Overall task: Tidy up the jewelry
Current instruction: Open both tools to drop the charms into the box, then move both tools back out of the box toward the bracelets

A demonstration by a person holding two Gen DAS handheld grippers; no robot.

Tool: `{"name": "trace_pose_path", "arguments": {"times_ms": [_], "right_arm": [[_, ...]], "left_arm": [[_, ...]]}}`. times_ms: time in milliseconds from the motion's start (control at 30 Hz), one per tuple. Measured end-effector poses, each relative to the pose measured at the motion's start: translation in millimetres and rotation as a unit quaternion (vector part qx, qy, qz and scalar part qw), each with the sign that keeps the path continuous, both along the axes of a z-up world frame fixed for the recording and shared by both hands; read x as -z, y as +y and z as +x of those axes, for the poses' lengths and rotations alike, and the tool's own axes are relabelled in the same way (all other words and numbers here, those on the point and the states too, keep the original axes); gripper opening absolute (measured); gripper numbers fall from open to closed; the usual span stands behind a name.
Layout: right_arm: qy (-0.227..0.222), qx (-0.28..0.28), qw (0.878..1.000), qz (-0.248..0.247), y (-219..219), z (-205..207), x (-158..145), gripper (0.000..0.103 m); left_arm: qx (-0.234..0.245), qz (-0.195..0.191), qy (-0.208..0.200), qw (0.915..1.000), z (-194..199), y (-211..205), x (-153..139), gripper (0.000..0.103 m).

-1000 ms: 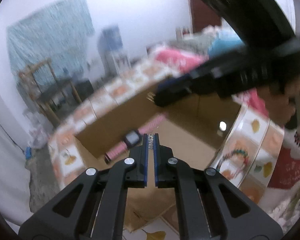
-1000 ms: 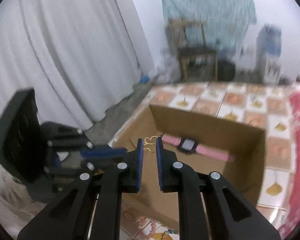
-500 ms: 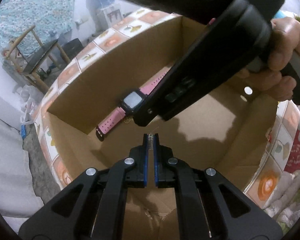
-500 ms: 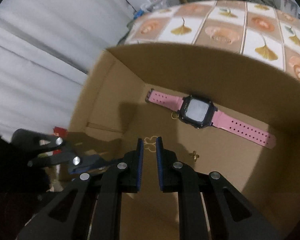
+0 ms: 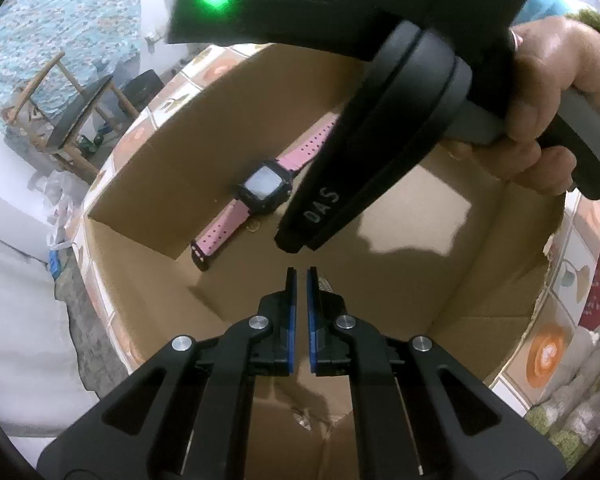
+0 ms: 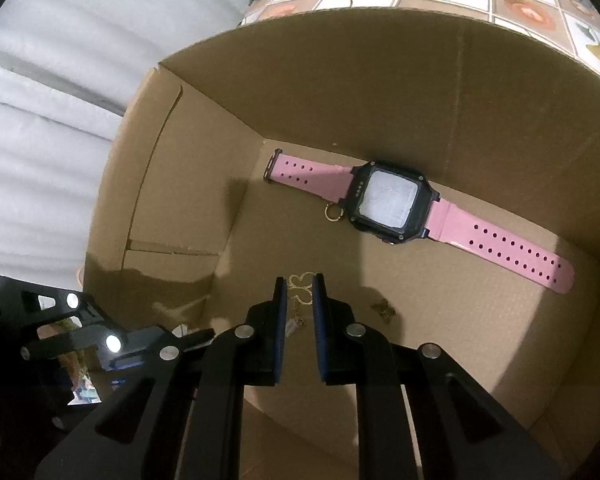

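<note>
Watch (image 6: 392, 204) lies against cardboard box's (image 6: 380, 92) far wall.

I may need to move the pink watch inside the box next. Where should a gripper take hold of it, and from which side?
Grip the pink watch across its long holed strap, coming straight down from above. It lies flat, face up, on the cardboard box floor, and the strap is narrow enough for the jaws. The case sits close to the box wall, with a small gold ring touching it, so that end looks more awkward.

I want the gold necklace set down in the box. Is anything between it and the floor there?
Nothing visible: the gold necklace in the right gripper hangs over bare floor of the box; the pink watch lies farther back.
</note>
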State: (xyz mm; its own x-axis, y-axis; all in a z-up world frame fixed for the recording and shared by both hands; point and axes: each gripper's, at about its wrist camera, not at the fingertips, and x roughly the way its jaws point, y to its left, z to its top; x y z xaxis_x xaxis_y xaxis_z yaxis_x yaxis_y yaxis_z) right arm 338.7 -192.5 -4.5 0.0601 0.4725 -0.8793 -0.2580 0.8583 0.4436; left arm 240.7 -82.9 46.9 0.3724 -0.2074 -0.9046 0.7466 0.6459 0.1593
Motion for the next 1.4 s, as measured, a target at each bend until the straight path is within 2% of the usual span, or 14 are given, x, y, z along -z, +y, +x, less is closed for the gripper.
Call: {"name": "trace_pose_path", "arguments": {"times_ms": [133, 200, 267, 333, 400, 533, 633, 700, 833, 867, 1000, 1167, 1333, 1400], "right_arm": [[-0.006, 0.012, 1.000, 0.007, -10.0, 2.5, -4.5, 0.014], [-0.014, 0.018, 1.000, 0.013, -15.0, 1.5, -11.2, 0.014], [-0.026, 0.023, 0.999, 0.017, -21.0, -2.0, -18.9, 0.015], [-0.043, 0.028, 0.998, 0.023, -26.5, -5.5, -31.6, 0.017], [-0.060, 0.035, 0.997, 0.029, -33.9, -10.4, -45.2, 0.027], [-0.106, 0.044, 0.992, 0.050, -47.4, -33.4, -78.2, 0.027], [-0.149, 0.051, 0.984, 0.082, -62.0, -63.3, -108.0, 0.028], [-0.193, 0.057, 0.974, 0.104, -70.8, -92.5, -127.6, 0.037], [-0.257, 0.064, 0.955, 0.130, -89.9, -156.0, -148.2, 0.046], [-0.264, 0.067, 0.953, 0.132, -92.8, -167.9, -146.3, 0.047], [-0.250, 0.106, 0.952, 0.139, -106.4, -217.1, -116.2, 0.047], [-0.186, 0.172, 0.952, 0.171, -118.5, -246.7, -61.4, 0.047], [-0.147, 0.215, 0.956, 0.137, -110.8, -251.8, -17.2, 0.047], [-0.138, 0.218, 0.959, 0.116, -103.1, -248.3, -6.2, 0.038]], "left_arm": [[-0.016, -0.022, -0.007, 0.9996, -1.1, 9.4, -12.4, 0.008], [-0.023, -0.034, -0.015, 0.9990, -4.3, 16.4, -19.5, 0.015], [-0.033, -0.051, -0.029, 0.9978, -10.1, 24.1, -30.8, 0.017], [-0.043, -0.068, -0.039, 0.9960, -15.1, 32.3, -42.0, 0.019], [-0.054, -0.084, -0.050, 0.9938, -19.8, 39.7, -51.4, 0.025], [-0.082, -0.129, -0.076, 0.9854, -32.3, 62.7, -73.7, 0.031], [-0.096, -0.156, -0.098, 0.9782, -49.2, 79.1, -86.9, 0.041], [-0.099, -0.169, -0.107, 0.9746, -58.8, 87.6, -91.3, 0.055], [-0.107, -0.198, -0.130, 0.9656, -95.6, 101.3, -93.4, 0.078], [-0.109, -0.201, -0.132, 0.9645, -102.5, 103.4, -90.9, 0.083], [-0.115, -0.204, -0.127, 0.9639, -132.1, 109.1, -70.4, 0.084], [-0.146, -0.250, -0.049, 0.9560, -150.3, 118.7, -36.7, 0.084], [-0.138, -0.284, 0.004, 0.9488, -160.2, 105.2, -6.6, 0.084], [-0.126, -0.297, 0.019, 0.9463, -161.4, 94.5, 3.2, 0.084]]}}
